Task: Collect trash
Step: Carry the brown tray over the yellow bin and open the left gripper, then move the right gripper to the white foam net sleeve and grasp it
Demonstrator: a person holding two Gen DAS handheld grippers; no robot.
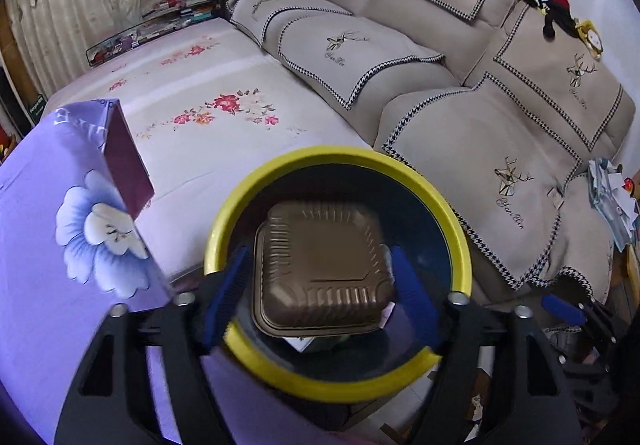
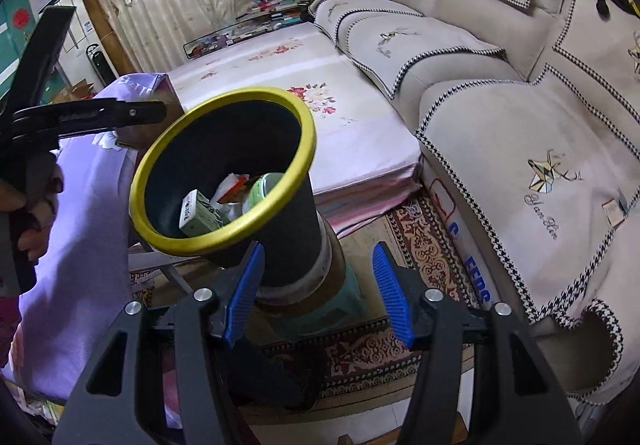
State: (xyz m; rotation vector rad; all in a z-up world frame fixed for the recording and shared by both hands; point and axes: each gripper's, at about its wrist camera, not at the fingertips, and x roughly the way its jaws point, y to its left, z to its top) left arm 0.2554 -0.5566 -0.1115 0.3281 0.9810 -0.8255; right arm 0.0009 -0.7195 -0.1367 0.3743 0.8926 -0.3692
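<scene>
Open room:
- yellow-rimmed bin [image 1: 452,213] hemmed in: purple flowered box [image 1: 40,205] at left, floral bedding [image 1: 208,93] behind, sofa [image 1: 500,133] at right
- patterned rug [image 2: 420,245] seen below

Containers:
- brown plastic tray [image 1: 324,237] seen over bin mouth, between fingers of left gripper [image 1: 320,257]
- fingers spread, tray released
- small box [image 2: 196,215], wrapper [image 2: 232,191], green cup [image 2: 266,189] seen inside bin
- right gripper [image 2: 319,251] spread, nothing grasped, held beside bin wall
</scene>
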